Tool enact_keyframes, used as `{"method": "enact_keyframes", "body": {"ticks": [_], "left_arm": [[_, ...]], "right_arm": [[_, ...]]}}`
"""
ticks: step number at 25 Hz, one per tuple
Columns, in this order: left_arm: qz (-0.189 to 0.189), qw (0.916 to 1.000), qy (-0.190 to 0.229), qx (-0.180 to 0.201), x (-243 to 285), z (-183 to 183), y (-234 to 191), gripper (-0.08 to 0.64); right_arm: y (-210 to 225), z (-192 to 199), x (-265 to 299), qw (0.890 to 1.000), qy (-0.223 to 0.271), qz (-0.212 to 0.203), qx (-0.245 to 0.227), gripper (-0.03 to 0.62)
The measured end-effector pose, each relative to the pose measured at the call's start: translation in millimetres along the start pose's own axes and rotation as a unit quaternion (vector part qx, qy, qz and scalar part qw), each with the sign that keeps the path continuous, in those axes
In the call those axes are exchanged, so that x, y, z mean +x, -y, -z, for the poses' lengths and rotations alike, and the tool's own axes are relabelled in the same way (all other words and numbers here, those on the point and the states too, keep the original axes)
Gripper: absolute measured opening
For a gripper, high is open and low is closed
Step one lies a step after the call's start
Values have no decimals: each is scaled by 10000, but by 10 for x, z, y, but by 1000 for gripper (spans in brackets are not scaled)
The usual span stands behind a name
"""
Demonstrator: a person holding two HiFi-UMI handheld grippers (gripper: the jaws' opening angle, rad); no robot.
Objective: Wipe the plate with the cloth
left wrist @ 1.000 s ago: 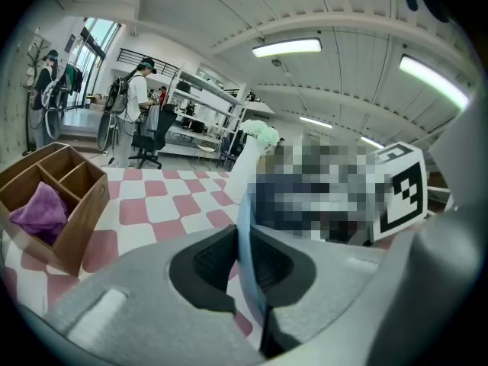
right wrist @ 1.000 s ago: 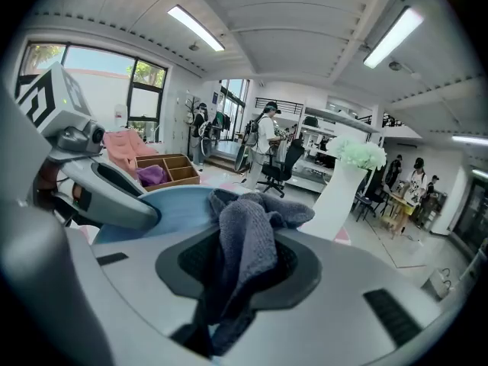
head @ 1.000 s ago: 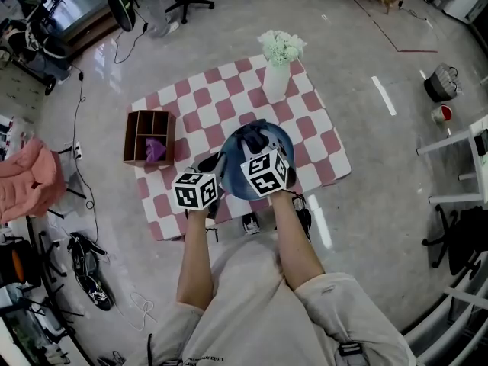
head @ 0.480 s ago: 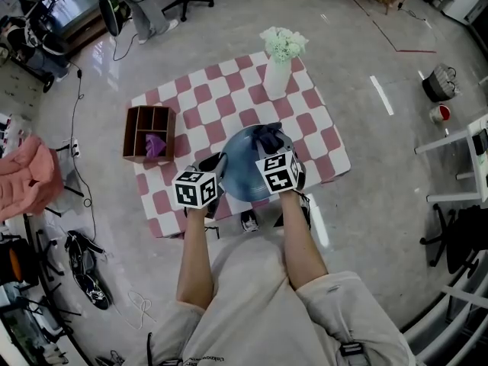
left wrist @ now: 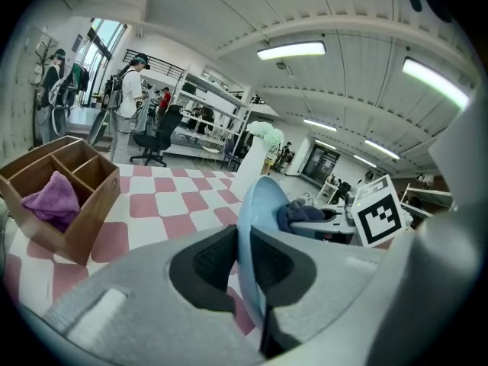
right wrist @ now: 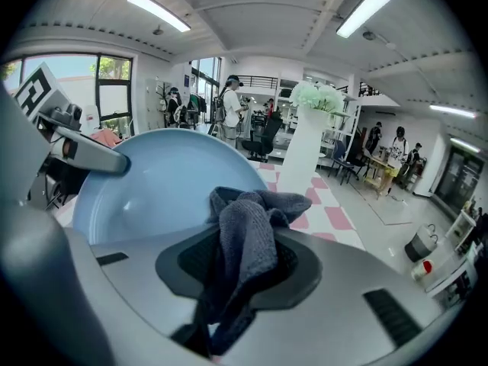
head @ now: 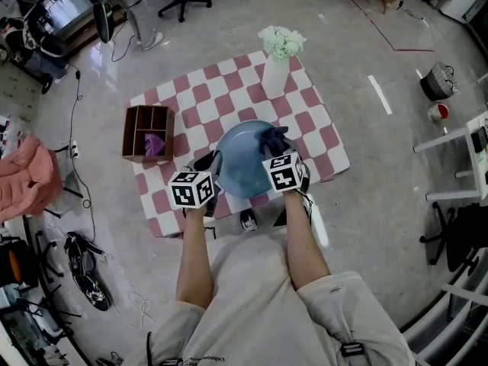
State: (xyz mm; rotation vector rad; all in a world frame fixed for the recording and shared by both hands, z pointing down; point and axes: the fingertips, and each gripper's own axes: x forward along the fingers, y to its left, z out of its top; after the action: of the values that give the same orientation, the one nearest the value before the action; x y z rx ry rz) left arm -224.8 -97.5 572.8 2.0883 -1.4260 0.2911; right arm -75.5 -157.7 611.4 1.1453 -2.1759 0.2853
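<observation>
Bright light pours from long white ceiling tubes (left wrist: 291, 50) at twelve o'clock. The glossy grey floor (head: 114, 75) glares; gripper views darken at fisheye corners.

Vase (head: 276, 78) is crowding 12 o'clock off the plate (head: 240, 162), wooden box (head: 149, 134) is sitting at 9, 2 o'clock is looking open.

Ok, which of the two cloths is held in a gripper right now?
The dark grey cloth, clamped in the right gripper. The purple cloth is not held: it lies loose in a compartment of the wooden box.
</observation>
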Motion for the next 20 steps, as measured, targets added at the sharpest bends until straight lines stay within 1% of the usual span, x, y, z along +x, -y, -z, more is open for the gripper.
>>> {"method": "enact_keyframes", "body": {"ticks": [4,9,14,17,20], "left_arm": [[-79,9998,137,-134,-27,-13,-35,31],[-110,9988,302,-380,-19,-31,-89,31],[-203,9971,455,-582,27,-52,-127,31],[-325,9965,507,-586,50,-92,-143,31],[-501,9965,505,-431,70,-112,-147,31]], "right_arm": [[-18,115,0,9999,-145,-38,1,118],[-58,290,-4,9988,-445,-210,33,118],[-106,430,-32,9972,-657,-336,-115,118],[-155,455,-54,9966,-686,-421,-183,118],[-232,506,-61,9954,-752,-531,-274,118]]}}
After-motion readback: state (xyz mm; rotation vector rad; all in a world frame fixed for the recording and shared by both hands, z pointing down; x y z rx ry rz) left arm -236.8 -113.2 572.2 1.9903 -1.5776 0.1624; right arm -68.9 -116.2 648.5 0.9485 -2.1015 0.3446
